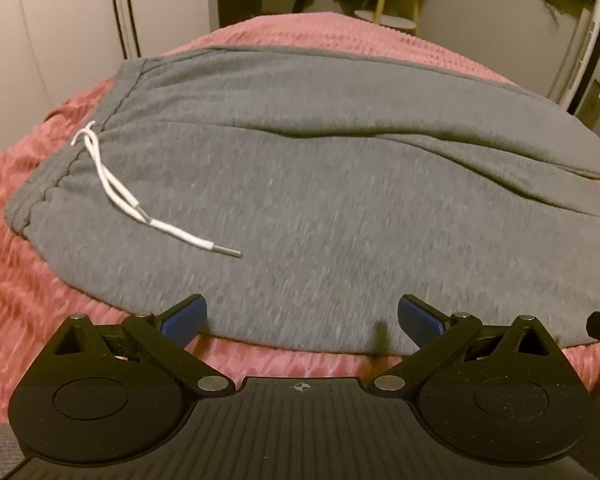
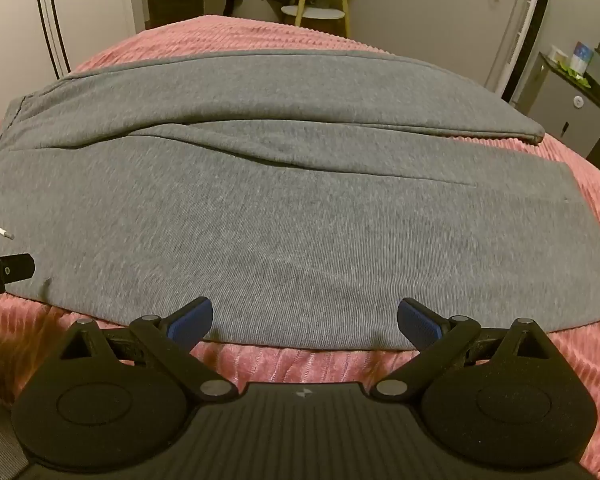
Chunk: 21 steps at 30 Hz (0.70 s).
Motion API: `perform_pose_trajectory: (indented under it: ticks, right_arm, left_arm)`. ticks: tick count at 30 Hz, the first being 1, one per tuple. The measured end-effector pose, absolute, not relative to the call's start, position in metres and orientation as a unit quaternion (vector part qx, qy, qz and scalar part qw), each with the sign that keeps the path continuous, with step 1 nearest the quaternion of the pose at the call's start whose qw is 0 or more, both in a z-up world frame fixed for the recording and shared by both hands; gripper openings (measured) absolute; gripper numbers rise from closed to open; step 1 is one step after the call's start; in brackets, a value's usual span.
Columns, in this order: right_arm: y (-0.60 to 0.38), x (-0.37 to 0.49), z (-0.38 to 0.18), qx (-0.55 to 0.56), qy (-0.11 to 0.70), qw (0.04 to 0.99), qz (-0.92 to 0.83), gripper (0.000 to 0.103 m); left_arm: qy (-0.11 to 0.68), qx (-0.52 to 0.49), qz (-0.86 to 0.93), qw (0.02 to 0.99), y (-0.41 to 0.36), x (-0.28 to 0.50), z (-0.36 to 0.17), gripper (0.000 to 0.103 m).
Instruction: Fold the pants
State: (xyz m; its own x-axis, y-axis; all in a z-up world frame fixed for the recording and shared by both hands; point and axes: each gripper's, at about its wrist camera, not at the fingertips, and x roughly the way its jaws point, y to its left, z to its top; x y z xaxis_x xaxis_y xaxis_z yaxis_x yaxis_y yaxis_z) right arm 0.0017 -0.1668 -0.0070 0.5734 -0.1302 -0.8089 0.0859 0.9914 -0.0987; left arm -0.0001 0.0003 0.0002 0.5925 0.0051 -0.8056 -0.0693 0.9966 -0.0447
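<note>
Both grippers, left (image 1: 302, 316) and right (image 2: 305, 318), wide open, empty. Pants (image 2: 300, 216) soft, floppy; I'd pinch the near hem, bottom centre.

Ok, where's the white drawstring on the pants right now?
In the left wrist view, the white drawstring lies at left on the grey pants, trailing from the waistband toward the near edge.

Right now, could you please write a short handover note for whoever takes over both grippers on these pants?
Left gripper: open, empty, at the near edge of the pants, toward the waistband end.
Right gripper: open, empty, at the same near edge, farther toward the leg ends.
Pants: grey, spread lengthwise on the pink bedspread, both legs side by side, white drawstring lying loose on top.
Done: pants laid flat; no fold visible.
Left: grasp the near edge and make every fold.
</note>
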Motion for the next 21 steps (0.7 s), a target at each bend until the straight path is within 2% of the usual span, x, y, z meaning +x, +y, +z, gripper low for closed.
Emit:
perform_pose_trajectory:
  ticks: [21]
  right_arm:
    - [-0.1667,0.0008,-0.0065,-0.024,0.455,0.888,-0.06,0.099]
  left_arm:
    - [0.457,-0.032,0.02,0.889,-0.0002,0.0,-0.0041,0.103]
